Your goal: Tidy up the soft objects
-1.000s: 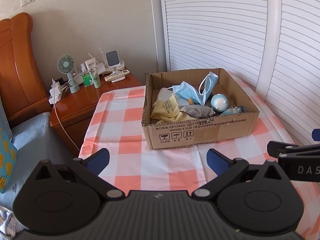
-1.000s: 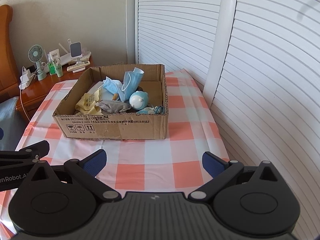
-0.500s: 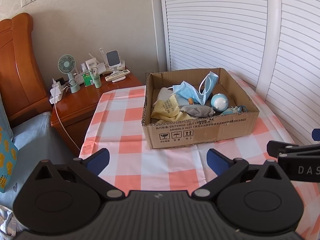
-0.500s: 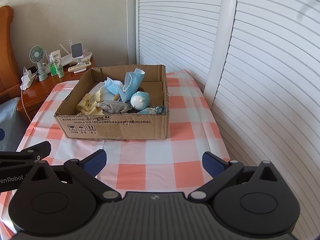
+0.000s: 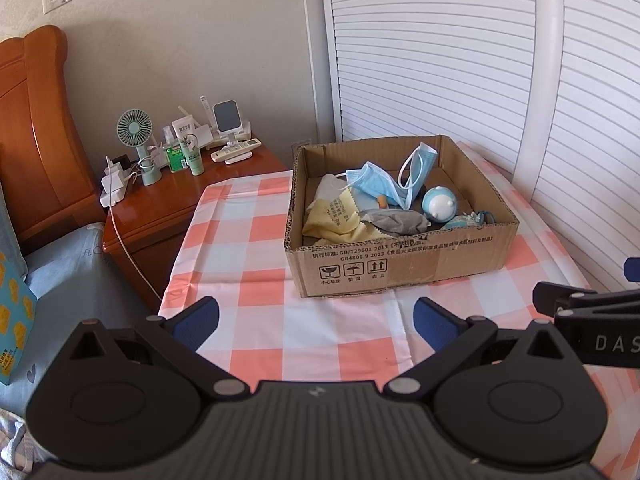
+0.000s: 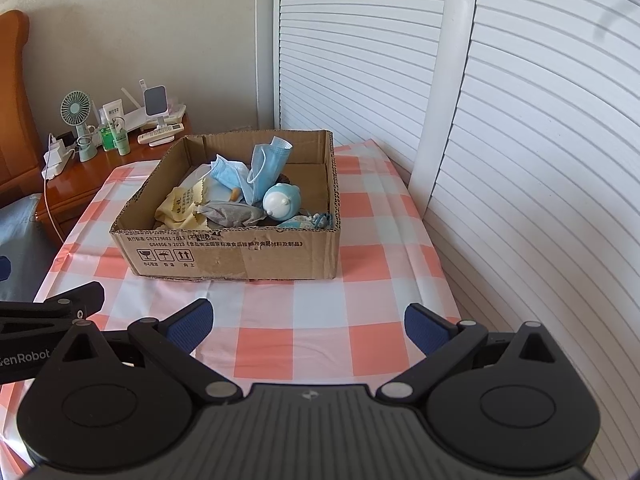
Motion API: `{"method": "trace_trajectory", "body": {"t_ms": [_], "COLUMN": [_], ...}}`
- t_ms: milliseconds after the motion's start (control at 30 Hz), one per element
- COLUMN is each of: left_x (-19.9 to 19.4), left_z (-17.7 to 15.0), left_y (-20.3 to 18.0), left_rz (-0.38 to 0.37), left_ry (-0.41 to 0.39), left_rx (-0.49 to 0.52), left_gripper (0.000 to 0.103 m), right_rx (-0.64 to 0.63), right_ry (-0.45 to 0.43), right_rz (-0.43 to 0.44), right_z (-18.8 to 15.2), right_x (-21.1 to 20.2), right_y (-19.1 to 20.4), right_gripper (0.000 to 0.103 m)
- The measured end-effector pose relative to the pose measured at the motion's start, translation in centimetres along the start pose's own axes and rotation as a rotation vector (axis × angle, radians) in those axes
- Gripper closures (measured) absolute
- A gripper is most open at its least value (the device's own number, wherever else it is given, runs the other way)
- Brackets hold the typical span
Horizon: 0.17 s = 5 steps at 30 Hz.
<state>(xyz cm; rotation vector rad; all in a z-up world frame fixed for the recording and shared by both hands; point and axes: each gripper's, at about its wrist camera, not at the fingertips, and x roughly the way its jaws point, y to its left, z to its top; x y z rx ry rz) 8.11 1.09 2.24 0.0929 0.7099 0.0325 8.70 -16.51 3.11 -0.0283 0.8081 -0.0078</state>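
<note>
A cardboard box (image 5: 400, 268) (image 6: 240, 258) stands on the checked tablecloth (image 5: 256, 248). In it lie blue face masks (image 5: 380, 186) (image 6: 264, 168), a yellow cloth (image 5: 336, 218) (image 6: 180, 208), a grey pouch (image 5: 396, 222) (image 6: 232, 214) and a round blue and white plush toy (image 5: 439, 204) (image 6: 282, 200). My left gripper (image 5: 316, 322) is open and empty, in front of the box. My right gripper (image 6: 308, 326) is open and empty, also in front of the box. Each gripper shows at the edge of the other's view.
A wooden nightstand (image 5: 160, 204) at the left carries a small fan (image 5: 136, 128), bottles, a charger and a remote. A bed with a wooden headboard (image 5: 32, 120) lies further left. White louvred doors (image 6: 520, 120) close off the back and right.
Both views have shifted very slightly; the box sits a touch further right in the right wrist view. Both grippers stay open and empty.
</note>
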Motion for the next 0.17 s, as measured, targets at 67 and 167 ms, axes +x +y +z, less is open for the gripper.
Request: {"method": "trace_trajectory", "body": {"t_ms": [67, 167], "left_x": [-0.03, -0.03], "left_z": [-0.02, 0.01], "left_y": [0.01, 0.01], "left_rz": [0.0, 0.0], "left_ry": [0.001, 0.0], "left_rx": [-0.001, 0.0], "left_gripper": [0.001, 0.001], "right_rx": [0.001, 0.002], "right_ry": [-0.001, 0.0], "right_rz": [0.001, 0.001], "right_z": [-0.01, -0.01], "right_x": [-0.01, 0.04], "right_y": [-0.01, -0.03], "right_gripper": [0.0, 0.0]}}
